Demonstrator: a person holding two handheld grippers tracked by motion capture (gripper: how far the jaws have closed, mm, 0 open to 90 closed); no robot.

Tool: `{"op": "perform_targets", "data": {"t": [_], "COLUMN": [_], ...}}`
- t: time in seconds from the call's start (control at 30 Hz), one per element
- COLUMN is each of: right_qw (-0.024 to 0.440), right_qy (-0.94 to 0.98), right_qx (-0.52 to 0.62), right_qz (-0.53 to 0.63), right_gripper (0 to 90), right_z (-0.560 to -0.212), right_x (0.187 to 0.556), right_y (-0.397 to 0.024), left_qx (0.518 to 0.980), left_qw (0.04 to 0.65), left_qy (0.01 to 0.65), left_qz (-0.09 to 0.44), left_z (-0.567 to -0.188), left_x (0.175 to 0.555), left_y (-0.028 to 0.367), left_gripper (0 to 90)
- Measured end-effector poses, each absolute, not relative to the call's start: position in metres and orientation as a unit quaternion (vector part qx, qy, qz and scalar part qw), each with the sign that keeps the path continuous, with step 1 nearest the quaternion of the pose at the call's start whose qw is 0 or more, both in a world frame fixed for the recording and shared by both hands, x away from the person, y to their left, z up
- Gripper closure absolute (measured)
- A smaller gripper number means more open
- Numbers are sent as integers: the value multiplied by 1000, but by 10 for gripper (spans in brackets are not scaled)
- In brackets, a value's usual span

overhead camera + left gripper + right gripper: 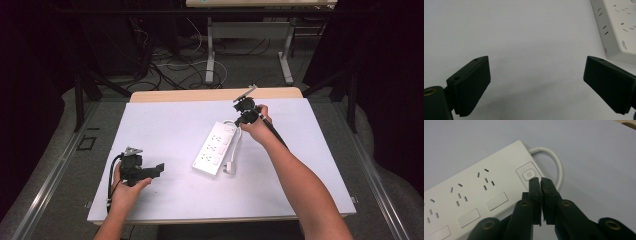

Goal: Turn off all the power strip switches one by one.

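A lab: a white-topped table inside dark curtains, loose cables on the floor.

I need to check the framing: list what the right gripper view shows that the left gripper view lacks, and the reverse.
Right gripper view: the right gripper, jaws shut with nothing between them, tips at the power button, plus the looped white cable and blank switches. Left gripper view: the left gripper, jaws wide apart over bare table. Both share the white power strip and the table surface.
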State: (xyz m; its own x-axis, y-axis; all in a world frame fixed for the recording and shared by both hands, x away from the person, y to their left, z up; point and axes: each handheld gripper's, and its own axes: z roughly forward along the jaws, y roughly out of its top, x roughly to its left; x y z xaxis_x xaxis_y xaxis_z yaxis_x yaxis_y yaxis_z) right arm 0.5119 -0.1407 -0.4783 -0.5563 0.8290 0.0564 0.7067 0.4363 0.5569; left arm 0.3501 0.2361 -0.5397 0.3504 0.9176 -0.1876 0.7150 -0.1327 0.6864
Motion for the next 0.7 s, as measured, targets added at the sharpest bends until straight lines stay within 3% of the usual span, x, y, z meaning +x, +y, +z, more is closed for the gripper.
{"op": "perform_targets", "data": {"t": [0.7], "right_qw": [110], "right_qy": [847], "right_qx": [458], "right_qz": [248], "right_gripper": [900], "right_z": [-502], "right_x": [527], "right_y": [-117], "left_qx": [732], "left_qw": [365], "left_qy": [557], "left_qz": [141], "left_z": [-541], "left_x": [351], "left_y": [237], "left_gripper": [75]}}
